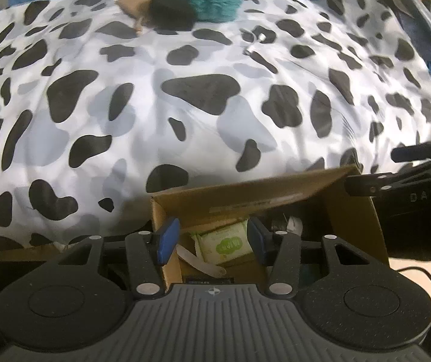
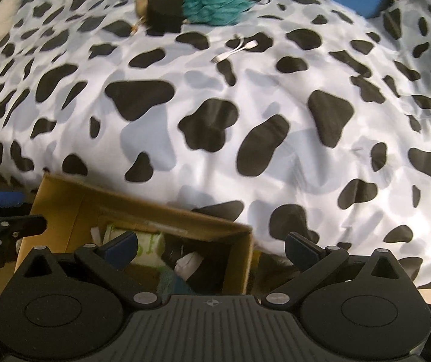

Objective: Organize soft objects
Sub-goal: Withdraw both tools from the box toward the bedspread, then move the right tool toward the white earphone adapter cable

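Item 1, left gripper: we held it tilted steeply down over the cardboard box, its blue pads partly apart with nothing pinched between them.

Item 2, cardboard box: it sat directly beneath both tools, against the near edge of the bed. Between the left tool's fingers we saw a green-and-white wipes packet and a pale strip lying on the box floor. Under the right tool we saw the same packet, a dark bundle with a white piece, and something teal at the box's near end. We could not name the dark bundle with any certainty.

Item 3, right gripper: we held it just beside the left one, jaws spread wide and empty, one finger over the box and the other past its outer wall.

Item 4, cow-print duvet: it stretched ahead of both tools, mostly bare.

Item 5, remaining soft objects: far ahead of the tools, at the bed's back edge, lay a teal fluffy item touching a black soft item, with a tan piece at the left of that.

Item 6, white cable: it lay ahead on the duvet, short of that pile.

Status, by our judgement: partly done. Some things were boxed; the far pile still awaited collection.
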